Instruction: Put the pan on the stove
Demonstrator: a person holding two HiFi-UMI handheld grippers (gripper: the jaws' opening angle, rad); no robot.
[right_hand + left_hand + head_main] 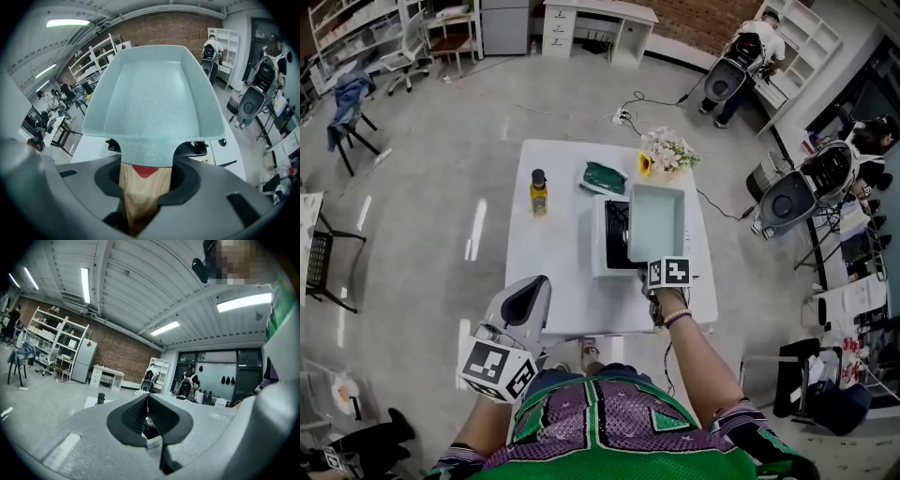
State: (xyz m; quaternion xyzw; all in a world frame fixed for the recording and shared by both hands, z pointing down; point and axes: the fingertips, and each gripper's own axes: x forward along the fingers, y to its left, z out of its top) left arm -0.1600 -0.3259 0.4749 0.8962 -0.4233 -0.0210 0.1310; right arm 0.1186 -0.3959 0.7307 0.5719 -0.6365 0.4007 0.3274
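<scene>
A pale teal square pan (656, 223) hangs tilted over the right side of the white stove (607, 246) with its black burner. My right gripper (661, 269) is shut on the pan's wooden handle (139, 187), at the table's near right. In the right gripper view the pan (152, 98) fills the middle, and the stove (199, 149) shows just under its near edge. My left gripper (529, 292) is held off the table's near left corner, apart from everything. Its jaws meet with nothing between them in the left gripper view (148, 414).
On the white table (553, 281) stand a yellow bottle (538, 192), a green cloth (604, 177) and a bunch of flowers (666, 150) behind the stove. People with backpacks stand by shelves at the far right. A cable runs across the floor beyond the table.
</scene>
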